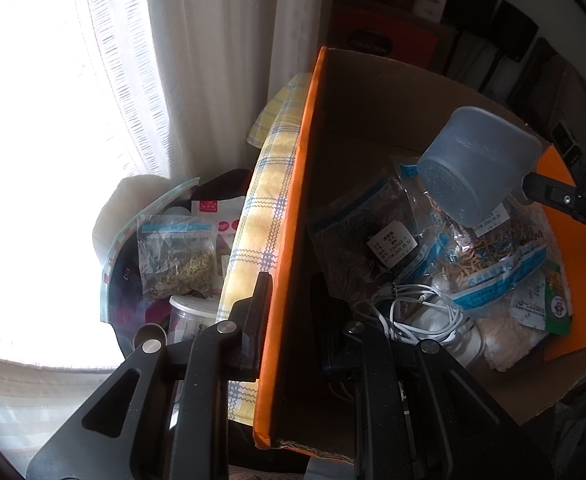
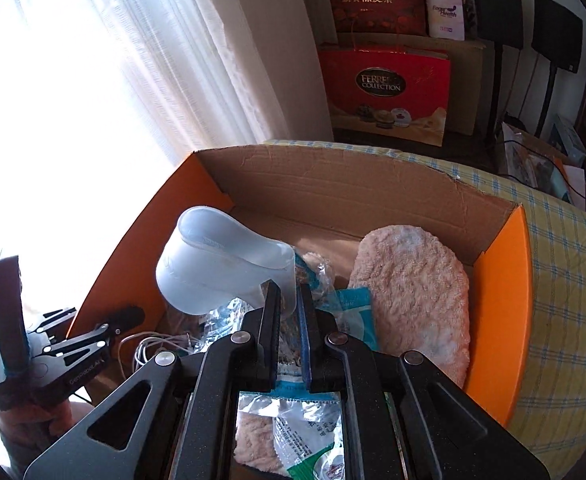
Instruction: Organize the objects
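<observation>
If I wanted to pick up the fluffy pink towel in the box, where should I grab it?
Probably pinch the fluffy pink towel at its rounded far end, coming from above. It lies flat and uncovered in the orange cardboard box, close against that wall.

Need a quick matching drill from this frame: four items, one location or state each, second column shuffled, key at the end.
Items:
1. translucent plastic measuring cup
2. fluffy pink towel
3. white coiled cable
4. zip bag of dried herbs

States:
A. outside the orange cardboard box, by the curtain
B. lying along the box's right side
C. gripped by the right gripper, above the box
D. on the box floor near the left gripper

Pairs: 1-C, 2-B, 3-D, 4-A
</observation>
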{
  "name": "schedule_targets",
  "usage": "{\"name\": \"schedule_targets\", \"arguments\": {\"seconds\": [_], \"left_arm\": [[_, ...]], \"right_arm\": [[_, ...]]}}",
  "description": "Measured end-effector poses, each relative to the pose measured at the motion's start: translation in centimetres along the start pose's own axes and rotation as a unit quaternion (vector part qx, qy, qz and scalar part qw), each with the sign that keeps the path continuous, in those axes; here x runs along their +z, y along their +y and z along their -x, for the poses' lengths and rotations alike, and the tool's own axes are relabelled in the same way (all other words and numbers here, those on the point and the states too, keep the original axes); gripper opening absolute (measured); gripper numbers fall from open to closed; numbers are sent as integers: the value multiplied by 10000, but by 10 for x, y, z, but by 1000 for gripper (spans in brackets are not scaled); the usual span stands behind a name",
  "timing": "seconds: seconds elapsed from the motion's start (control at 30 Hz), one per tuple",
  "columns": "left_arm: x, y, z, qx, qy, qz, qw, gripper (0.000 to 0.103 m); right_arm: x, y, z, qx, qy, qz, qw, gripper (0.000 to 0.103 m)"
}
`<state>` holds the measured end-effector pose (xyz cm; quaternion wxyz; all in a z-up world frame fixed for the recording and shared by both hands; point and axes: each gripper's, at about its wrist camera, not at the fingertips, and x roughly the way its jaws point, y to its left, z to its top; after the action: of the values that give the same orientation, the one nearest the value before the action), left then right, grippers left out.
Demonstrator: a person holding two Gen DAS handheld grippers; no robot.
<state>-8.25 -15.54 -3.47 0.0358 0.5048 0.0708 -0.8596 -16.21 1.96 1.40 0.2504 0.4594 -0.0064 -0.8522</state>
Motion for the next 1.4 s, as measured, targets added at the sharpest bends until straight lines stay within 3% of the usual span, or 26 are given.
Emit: {"name": "schedule_targets", "arguments": {"seconds": [0.13, 0.33, 0.47, 0.6, 0.8, 0.97, 1.03, 1.13, 1.2, 1.27, 1.4], "left_arm": [[1, -2, 1, 4, 9, -18, 10000, 17], [-1, 5, 0, -40, 12, 1, 10000, 17], [-2, 3, 4, -58, -36, 40, 10000, 17], [-2, 3, 8, -67, -73, 100, 9999, 27], [-6, 8, 17, -113, -160, 191, 9996, 40], [-12, 16, 23, 72, -428, 114, 9990, 58], [-12, 13, 32, 108, -569, 91, 9983, 66], [-12, 8, 45, 154, -748, 11, 9971, 68], [-14, 2, 51, 119, -850, -33, 9963, 77], [-15, -4, 58, 45, -957, -54, 9954, 87], [-18, -19, 68, -85, -1076, -160, 9940, 94]], "right_arm": [[0, 10, -4, 184, 37, 11, 9998, 13], [0, 14, 3, 94, -40, 71, 9999, 18], [1, 8, 15, 7, -153, 18, 9999, 27], [0, 3, 30, -161, -300, 62, 9994, 38], [-7, 0, 47, -359, -402, 161, 9984, 43], [-16, 0, 62, -625, -552, 295, 9961, 56], [-20, 0, 69, -749, -609, 324, 9948, 61], [-28, -1, 79, -865, -663, 377, 9933, 70], [-34, -1, 85, -929, -683, 374, 9926, 81], [-40, -2, 92, -1019, -755, 388, 9912, 81], [-51, -10, 108, -1090, -888, 213, 9898, 87]]}}
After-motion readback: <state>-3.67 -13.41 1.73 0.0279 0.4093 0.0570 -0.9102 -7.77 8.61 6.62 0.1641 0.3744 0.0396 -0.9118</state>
